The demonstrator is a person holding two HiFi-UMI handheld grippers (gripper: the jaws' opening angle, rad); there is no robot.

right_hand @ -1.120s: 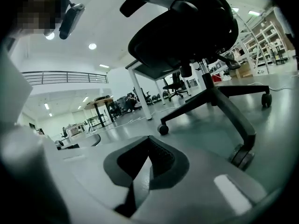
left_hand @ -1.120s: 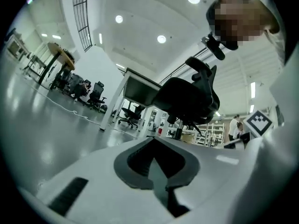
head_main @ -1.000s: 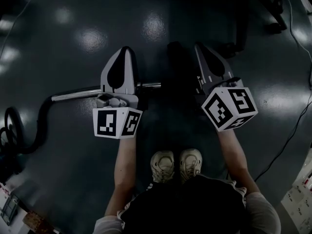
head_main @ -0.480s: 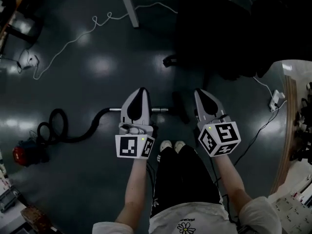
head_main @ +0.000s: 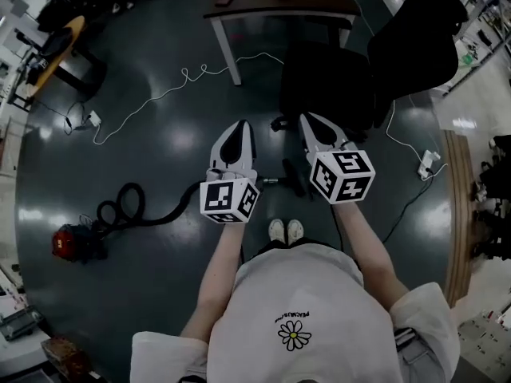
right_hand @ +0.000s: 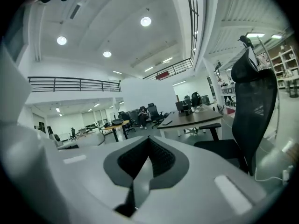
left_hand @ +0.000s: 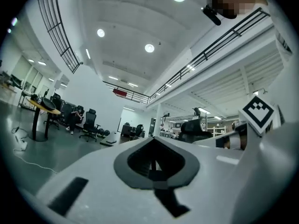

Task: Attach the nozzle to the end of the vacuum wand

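Observation:
Far below on the dark floor lies the vacuum: a red canister point(head_main: 76, 242), a black hose point(head_main: 136, 207) and the metal wand point(head_main: 270, 180). Only the wand's end shows, between my two grippers. A black nozzle point(head_main: 293, 176) lies just right of that end; whether they are joined I cannot tell. The left gripper point(head_main: 239, 128) and the right gripper point(head_main: 310, 120) are held level at chest height, side by side, high above the vacuum. Both are shut with nothing in them. The left gripper view shows closed jaws point(left_hand: 154, 141) against an office hall, and the right gripper view shows closed jaws point(right_hand: 148, 143) likewise.
A wooden table point(head_main: 279, 6) stands ahead, with a black office chair point(head_main: 335, 78) to the right of it. A white cable point(head_main: 184, 78) snakes across the floor at the left. A power strip point(head_main: 427, 162) lies at the right. My feet point(head_main: 285, 230) are below the grippers.
Both grippers have risen a long way from the floor, still shut. The head view has lifted too, so the wand and nozzle now look small and far below.

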